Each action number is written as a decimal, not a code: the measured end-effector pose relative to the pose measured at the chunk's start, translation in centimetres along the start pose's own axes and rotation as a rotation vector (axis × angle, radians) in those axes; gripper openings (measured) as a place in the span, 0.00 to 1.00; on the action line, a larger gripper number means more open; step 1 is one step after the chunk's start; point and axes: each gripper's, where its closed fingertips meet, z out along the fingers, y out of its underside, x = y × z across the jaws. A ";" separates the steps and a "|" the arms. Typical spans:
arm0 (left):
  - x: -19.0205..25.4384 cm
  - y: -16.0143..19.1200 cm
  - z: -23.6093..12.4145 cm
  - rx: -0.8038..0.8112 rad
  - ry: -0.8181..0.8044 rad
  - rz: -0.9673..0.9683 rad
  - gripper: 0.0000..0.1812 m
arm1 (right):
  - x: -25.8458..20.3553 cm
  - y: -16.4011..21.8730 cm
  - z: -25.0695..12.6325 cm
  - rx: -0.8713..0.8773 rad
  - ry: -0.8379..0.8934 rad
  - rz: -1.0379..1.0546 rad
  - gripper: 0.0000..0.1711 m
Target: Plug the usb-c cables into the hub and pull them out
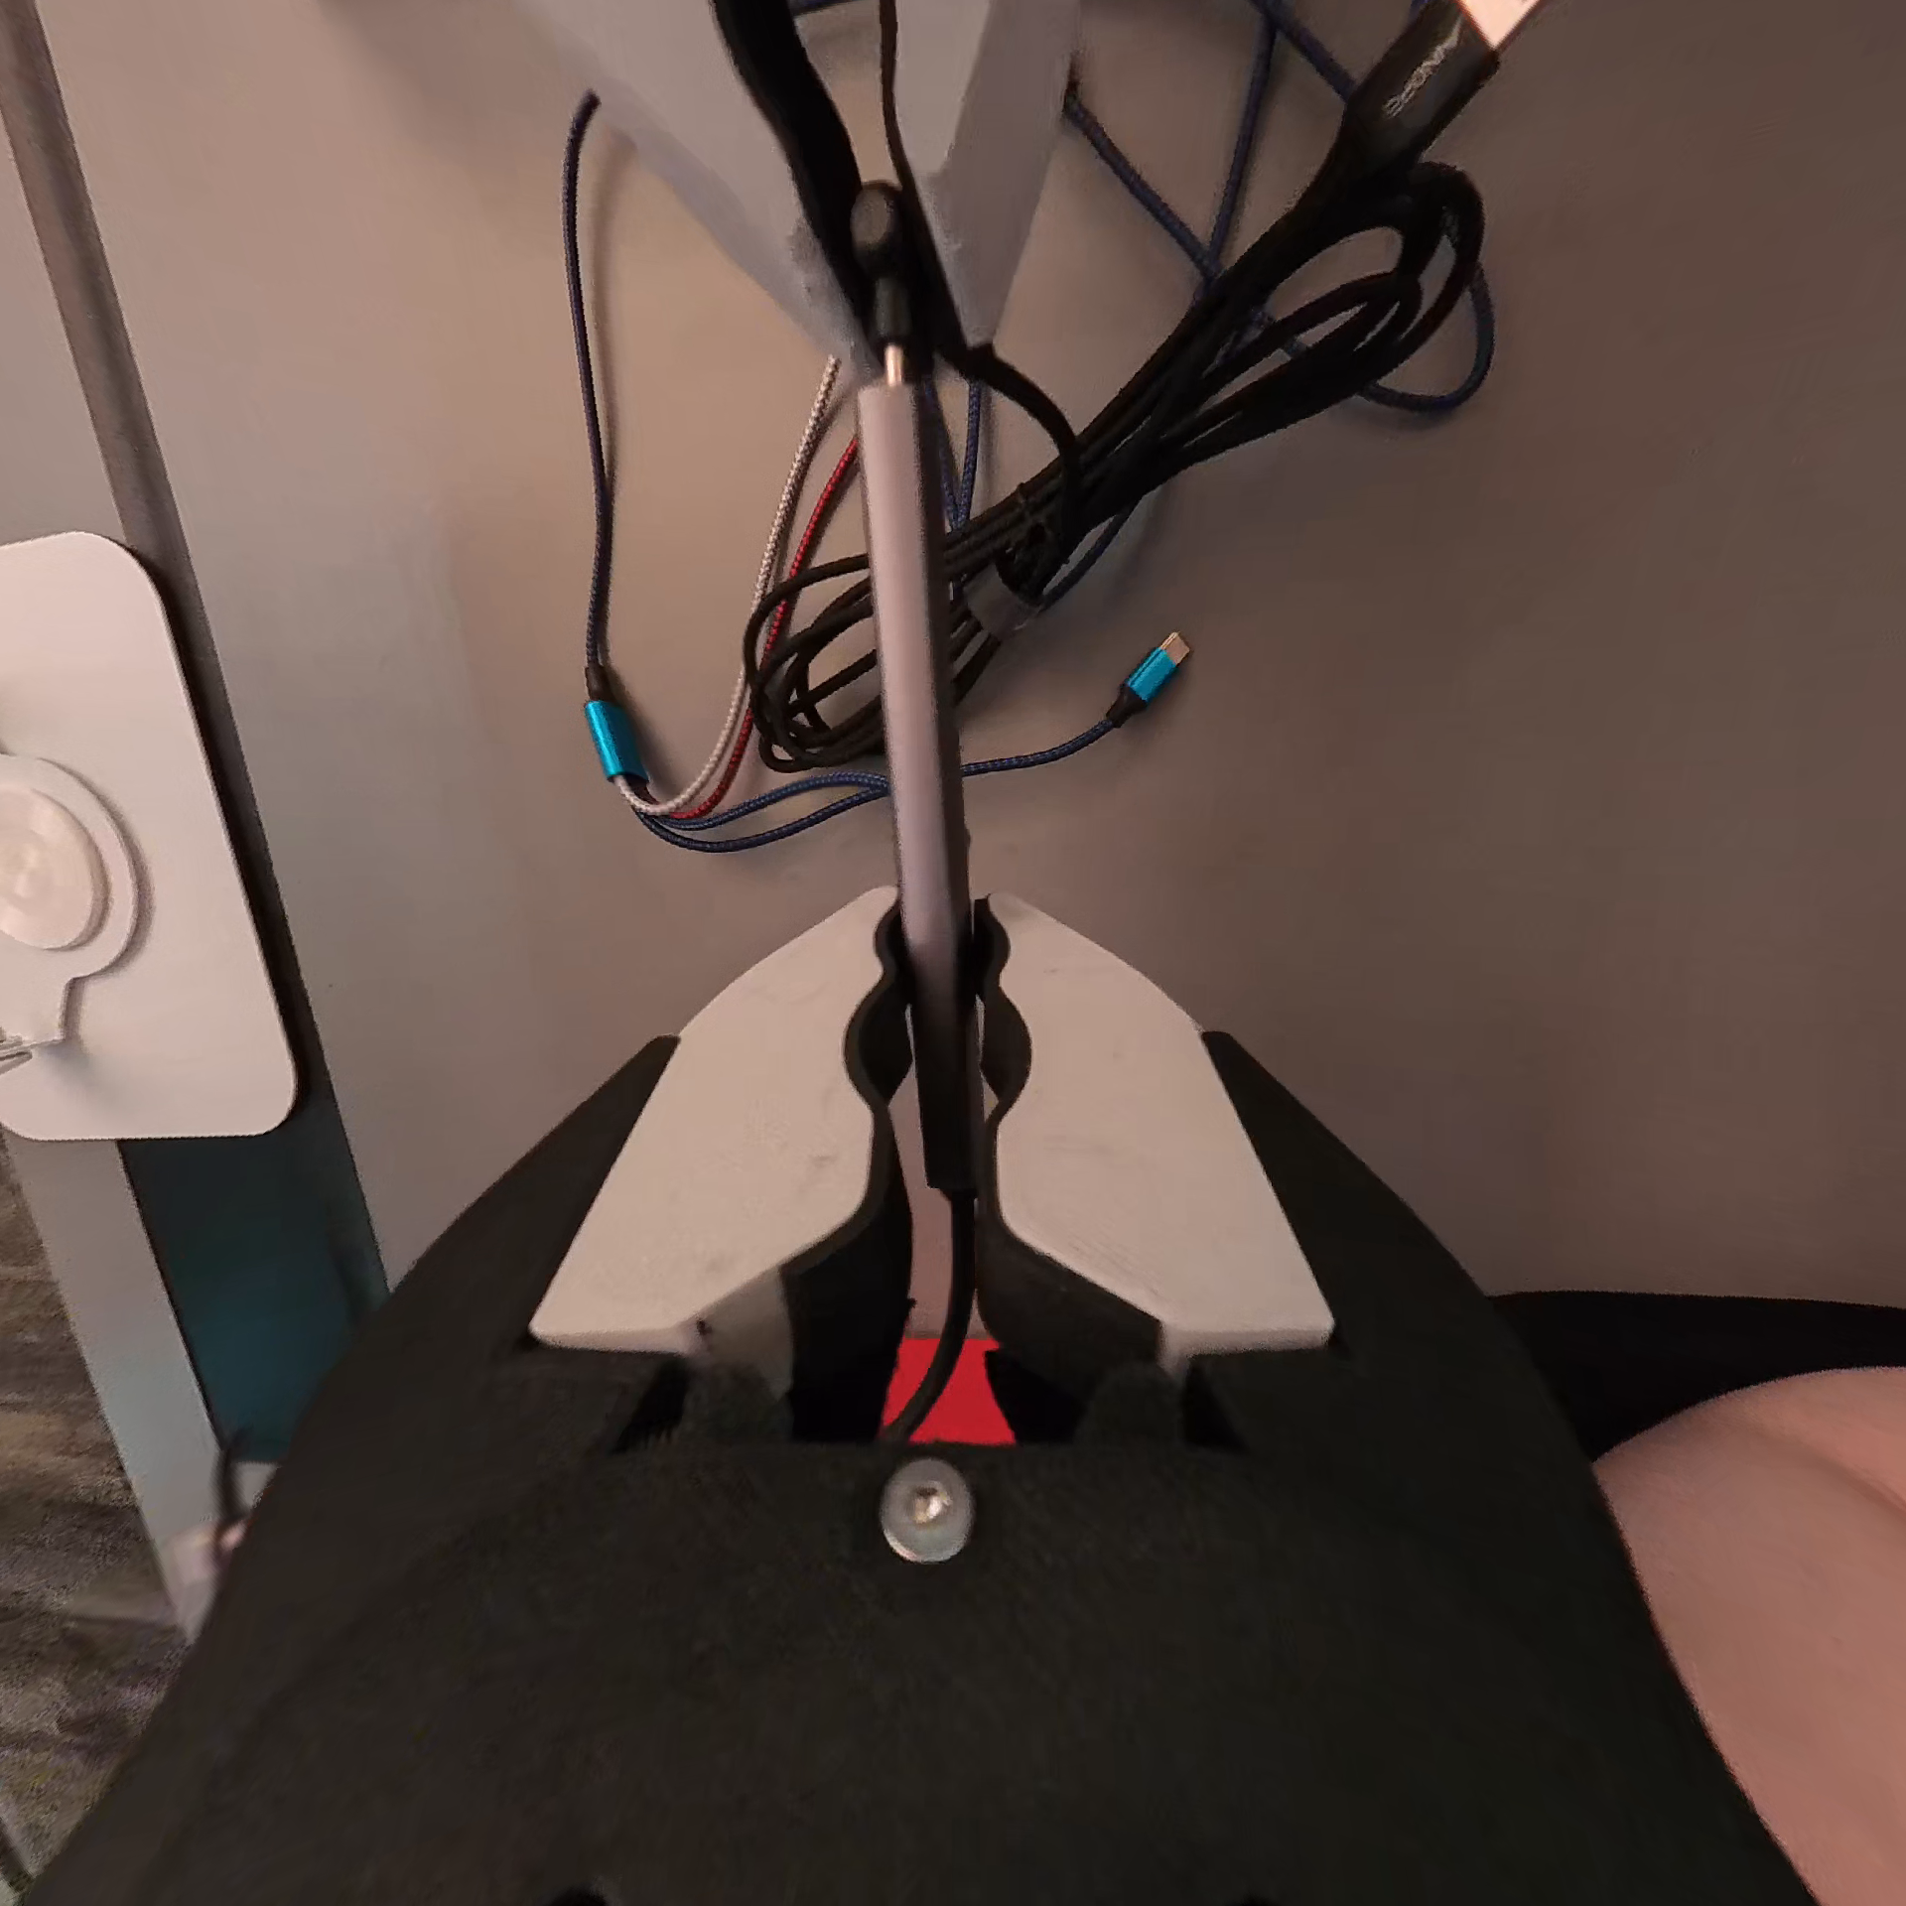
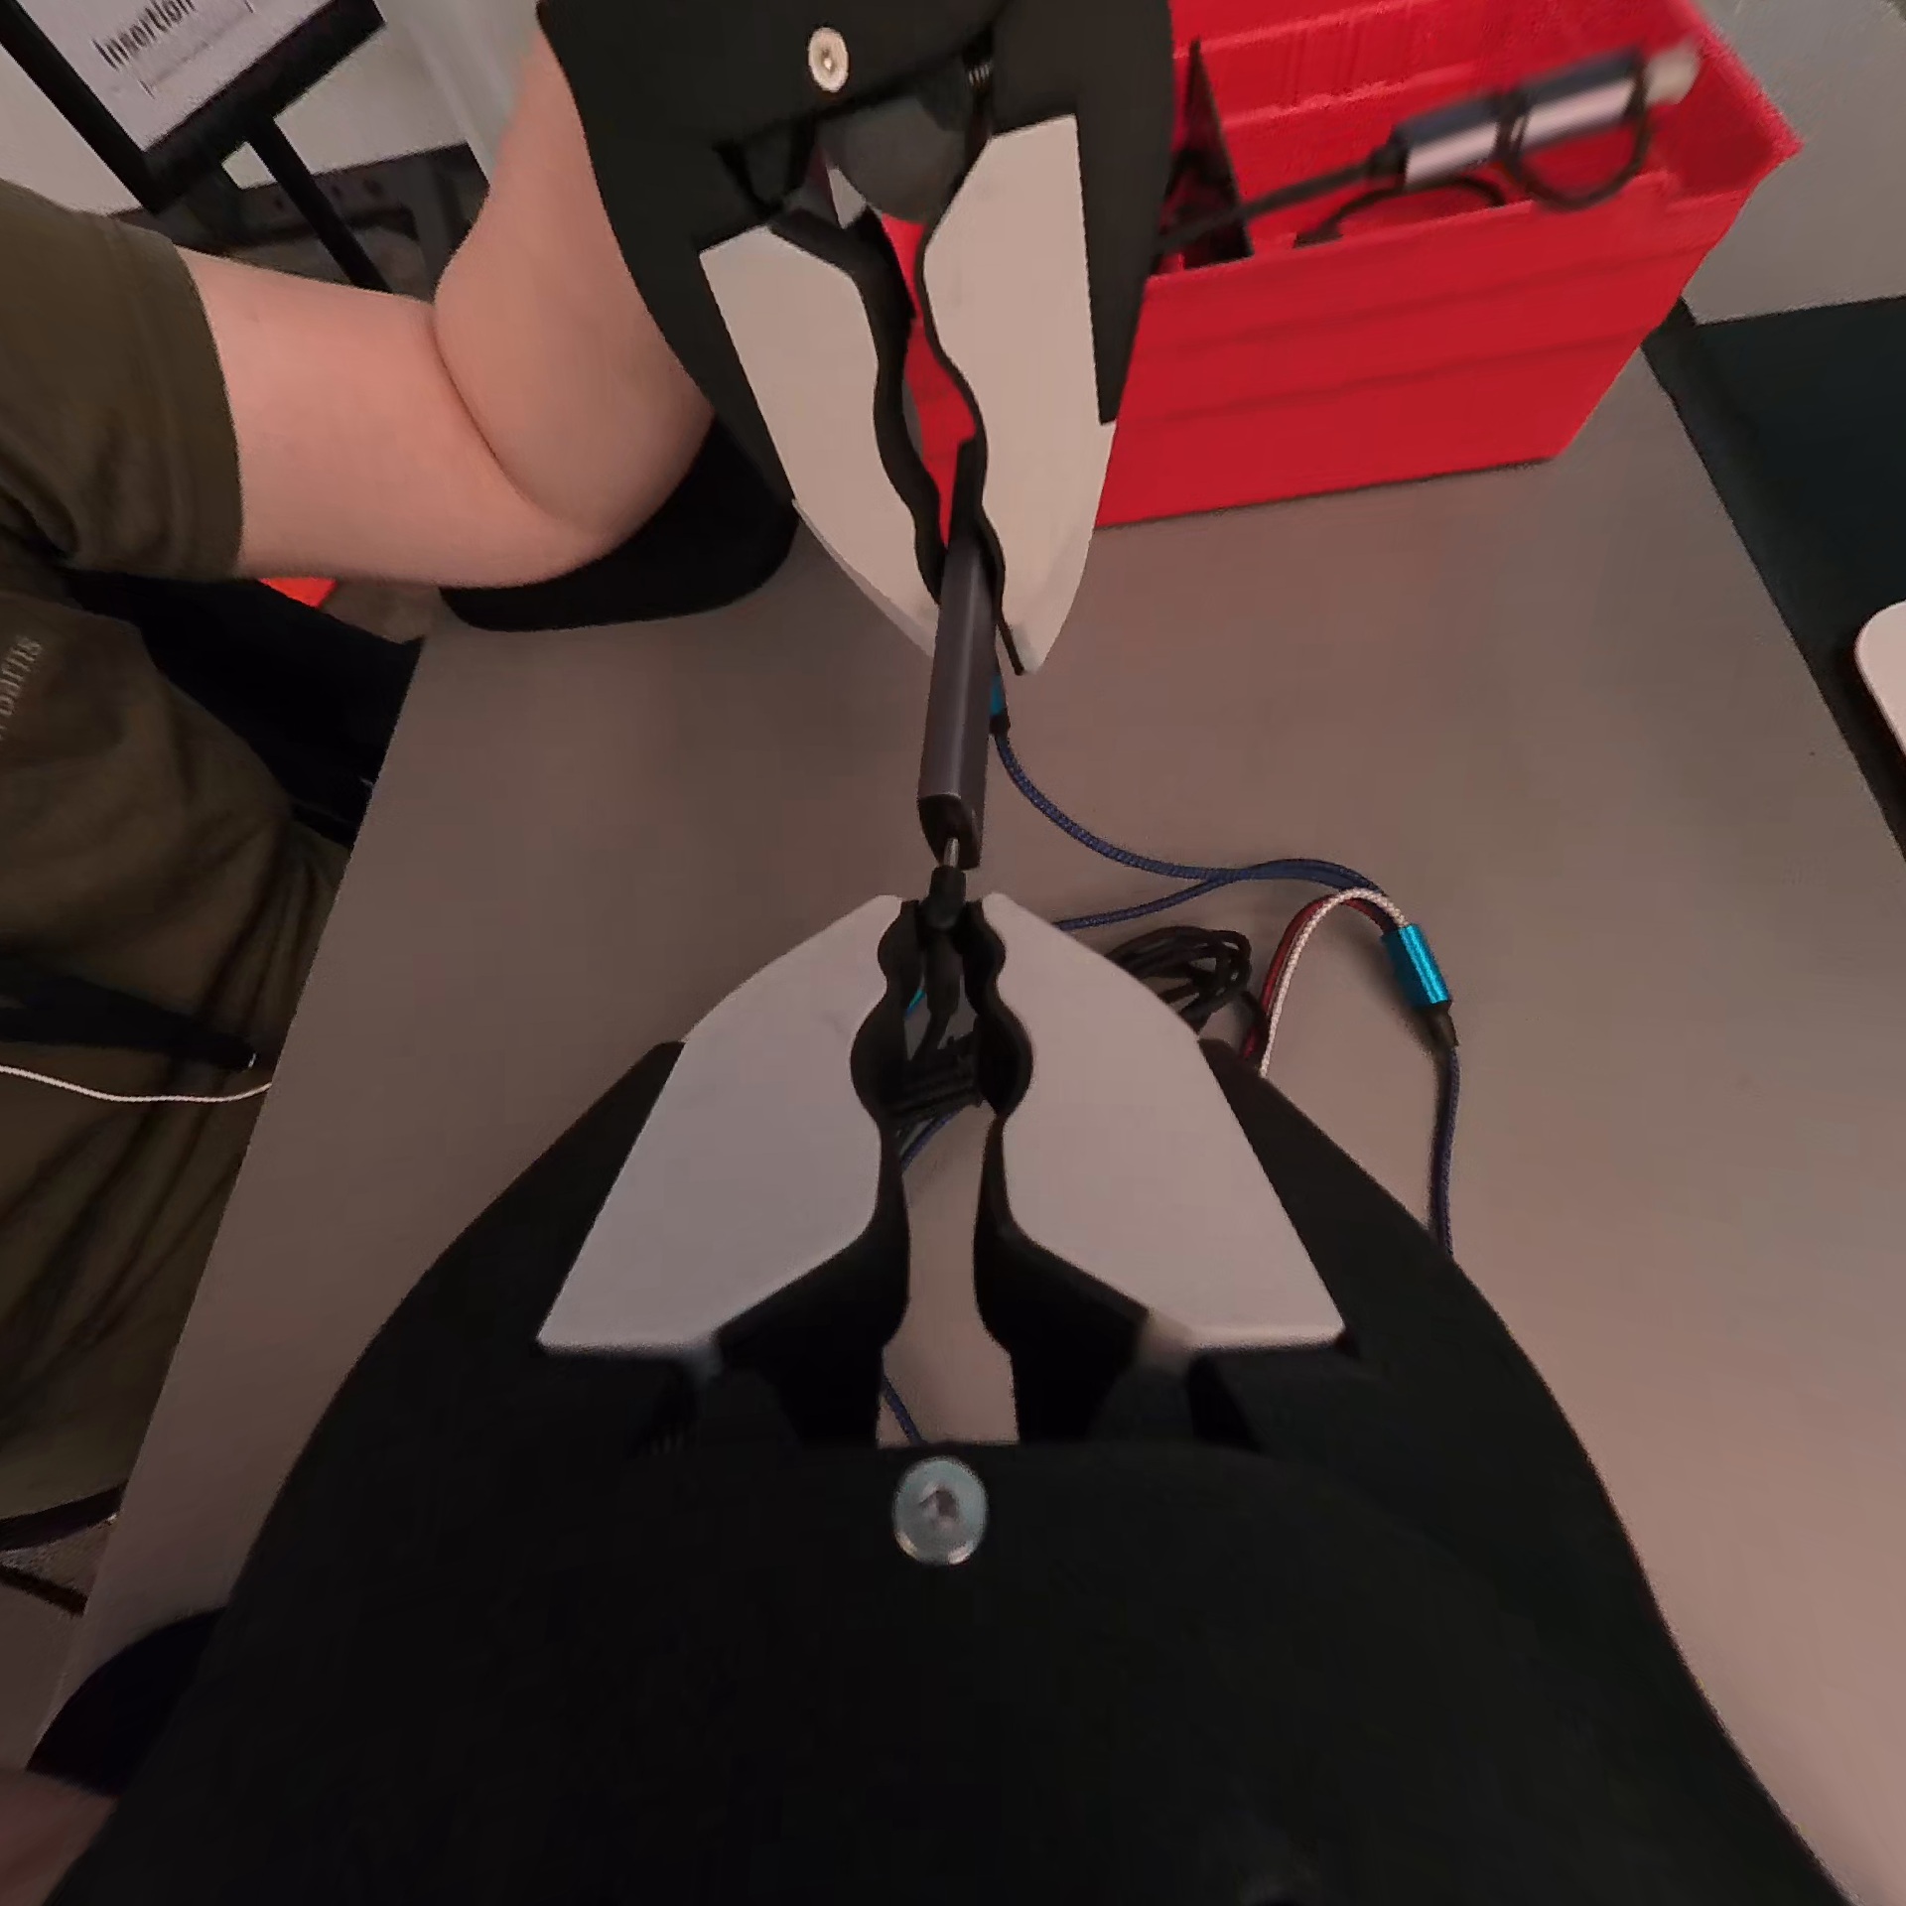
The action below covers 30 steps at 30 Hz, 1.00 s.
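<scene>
Right claw (image 2: 944, 918), closest to its own camera, was clamped on a black usb-c plug (image 2: 944, 892), its metal tip just at the hub's end port. Left claw (image 1: 933, 918) came in from the opposite side and pinched the slim grey hub (image 1: 913, 639) edge-on above the grey worktop (image 1: 1444, 825). Only the right view caught the red bin (image 2: 1392, 340) and the person's bent arm (image 2: 444, 413); only the left caught the loose blue-tipped connector (image 1: 1155, 676).
</scene>
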 end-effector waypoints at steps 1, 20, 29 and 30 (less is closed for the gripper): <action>0.0 0.0 0.1 0.000 0.004 0.003 0.04 | 0.0 0.0 0.0 0.004 -0.002 -0.005 0.05; -0.5 -2.1 -1.9 0.218 0.086 -0.102 0.04 | 0.5 -0.1 -1.1 0.022 0.031 -0.016 0.05; -1.4 -4.1 -3.7 0.346 0.038 -0.130 0.04 | 0.6 -2.0 -3.5 0.172 0.038 -0.027 0.05; -1.3 -4.2 -3.7 0.346 0.038 -0.125 0.04 | 0.5 -2.1 -3.6 0.177 0.039 -0.030 0.05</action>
